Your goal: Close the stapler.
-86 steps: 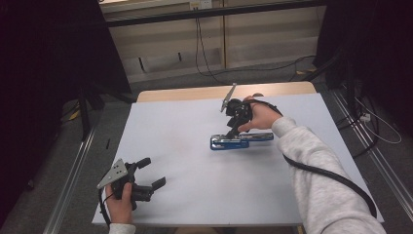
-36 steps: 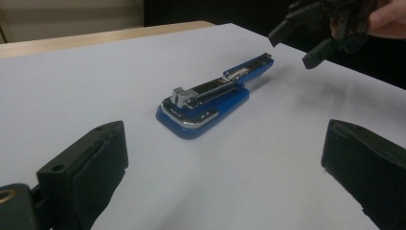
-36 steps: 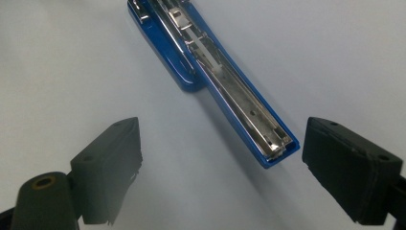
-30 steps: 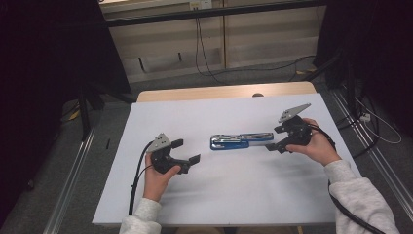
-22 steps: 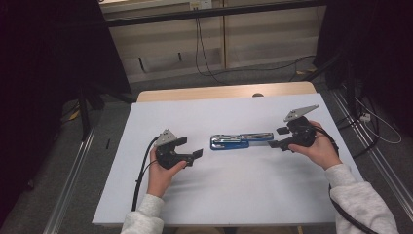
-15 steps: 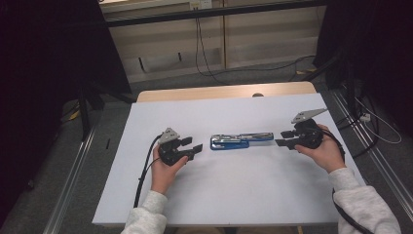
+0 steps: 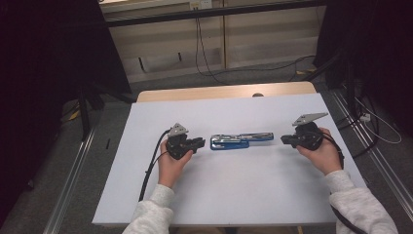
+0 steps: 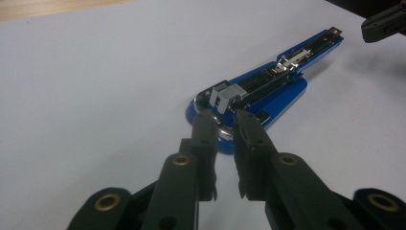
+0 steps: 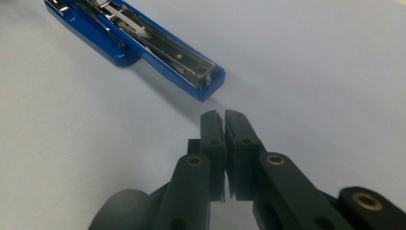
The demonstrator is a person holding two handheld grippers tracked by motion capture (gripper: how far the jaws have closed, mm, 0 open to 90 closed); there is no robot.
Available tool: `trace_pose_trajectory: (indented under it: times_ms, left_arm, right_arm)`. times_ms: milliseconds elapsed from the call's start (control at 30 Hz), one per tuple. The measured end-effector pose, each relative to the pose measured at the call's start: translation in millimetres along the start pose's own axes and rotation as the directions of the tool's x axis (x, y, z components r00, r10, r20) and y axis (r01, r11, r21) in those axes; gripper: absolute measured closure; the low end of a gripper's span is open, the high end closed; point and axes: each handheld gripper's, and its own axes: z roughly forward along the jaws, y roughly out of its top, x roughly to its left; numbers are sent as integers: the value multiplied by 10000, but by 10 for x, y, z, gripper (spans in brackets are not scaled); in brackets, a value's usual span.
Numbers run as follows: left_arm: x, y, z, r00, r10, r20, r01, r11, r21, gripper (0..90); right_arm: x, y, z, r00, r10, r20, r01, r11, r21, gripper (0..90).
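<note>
Room: dark curtains [image 7: 44,73] are hanging on both sides, pale wall panels [image 7: 219,44] are standing at the back, and black cables [image 7: 272,68] are trailing over the grey floor.
Surface: white rectangular sheet [image 7: 234,195] is covering the light wooden table [image 7: 219,91], whose far edge is showing beyond it.
Stapler: blue metal stapler, opened out flat [image 7: 241,141], is lying mid-sheet between the two grippers, its long axis running from one to the other; its silver staple channel is facing up, and the rounded blue base end is pointing to the left gripper.
Left gripper: black two-jaw left gripper [image 8: 224,125] is hovering with its tips just at the stapler's rounded end; the jaws have just been closing and are standing a narrow slot apart with nothing between them. Whether the tips are touching the stapler cannot be told.
Right gripper: black two-jaw right gripper [image 9: 224,117] is pointing at the stapler's square end [image 9: 206,76], just short of it; its jaws have just been closing and are now pressing together, holding nothing.
Sleeves: light grey sleeves [image 7: 363,209] are coming in from the near edge.
</note>
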Motion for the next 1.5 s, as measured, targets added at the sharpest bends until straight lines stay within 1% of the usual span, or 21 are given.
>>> trace_pose_trajectory:
  times_ms: [67, 200, 267, 367, 400, 500, 533, 567, 667, 700, 733, 800, 900, 933, 967, 1067, 1133, 1200, 1300, 1367, 1500]
  left_arm:
    - [16, -1, 22, 9998, 17, -188, -14, 9999, 154, 854]
    - [30, -23, 70, 9999, 51, -125, -46, 9993, 383, 897]
    - [26, -22, 101, 9997, 101, -244, -89, 9987, 508, 900]
    - [46, -20, 161, 9998, 19, -192, -8, 9983, 583, 900]
    - [48, -18, 184, 9998, 7, -205, 6, 9980, 631, 900]
    - [65, -16, 290, 9998, -29, -181, 43, 9971, 760, 900]
    - [65, -16, 290, 9998, -29, -181, 43, 9971, 760, 900]
    - [73, -17, 344, 9998, 26, -216, -6, 9956, 939, 900]
    - [74, -20, 388, 9997, -41, -234, 62, 9959, 907, 900]
    - [80, -14, 396, 9997, 77, -239, -52, 9945, 1045, 900]
    - [73, -14, 412, 9997, -2, -263, 27, 9957, 924, 900]
    - [73, -6, 429, 9996, 28, -268, 0, 9944, 1053, 900]
    - [57, -4, 461, 9997, -2, -235, 25, 9951, 987, 900]
    - [53, -3, 467, 9992, 133, -364, -93, 9939, 1098, 900]
    - [53, -3, 467, 9992, 133, -364, -93, 9939, 1098, 900]
    - [61, -8, 471, 9994, 82, -339, -40, 9928, 1200, 900]
    - [59, -8, 474, 9994, -1, -357, 42, 9934, 1150, 900]
    - [54, -11, 481, 9991, -55, -414, 104, 9931, 1170, 900]
    - [44, -8, 488, 9983, 51, -584, 23, 9919, 1266, 900]
    - [46, -8, 489, 9984, 32, -558, 40, 9918, 1275, 900]
    - [50, -9, 490, 9986, -16, -525, 82, 9920, 1256, 900]
  right_arm:
    - [9, -8, 38, 10000, 13, 84, -15, 9999, 165, 900]
    - [18, -3, 72, 9999, 19, 168, -21, 9999, 137, 900]
    - [19, 10, 106, 9996, -25, 299, 18, 9997, 235, 900]
    - [16, 25, 167, 9991, -66, 424, 50, 9993, 365, 900]
    - [20, 34, 195, 9983, -121, 577, 100, 9993, 361, 900]
    - [26, 54, 225, 9977, -113, 674, 89, 9993, 360, 900]
    - [26, 54, 225, 9977, -113, 674, 89, 9993, 360, 900]
    - [27, 59, 260, 9976, -162, 675, 131, 9988, 466, 900]
    - [24, 57, 297, 9970, -227, 738, 185, 9982, 573, 900]
    - [21, 55, 311, 9965, -283, 787, 237, 9980, 582, 900]
    - [21, 55, 320, 9967, -241, 774, 197, 9982, 575, 900]
    - [13, 57, 333, 9970, -229, 742, 186, 9981, 588, 900]
    - [3, 61, 353, 9975, -157, 687, 118, 9984, 559, 900]
    - [6, 74, 363, 9982, -145, 586, 116, 9987, 497, 900]
    - [6, 74, 363, 9982, -145, 586, 116, 9987, 497, 900]
    - [27, 84, 371, 9986, -181, 502, 154, 9985, 531, 900]
    - [32, 83, 378, 9982, -257, 534, 225, 9979, 602, 900]
    - [30, 76, 389, 9988, -247, 423, 218, 9975, 678, 900]
    - [45, 80, 394, 9984, -402, 390, 369, 9960, 814, 900]
    - [47, 82, 391, 9992, -293, 265, 274, 9971, 705, 900]
    - [66, 109, 373, 9993, -305, 207, 293, 9981, 544, 900]
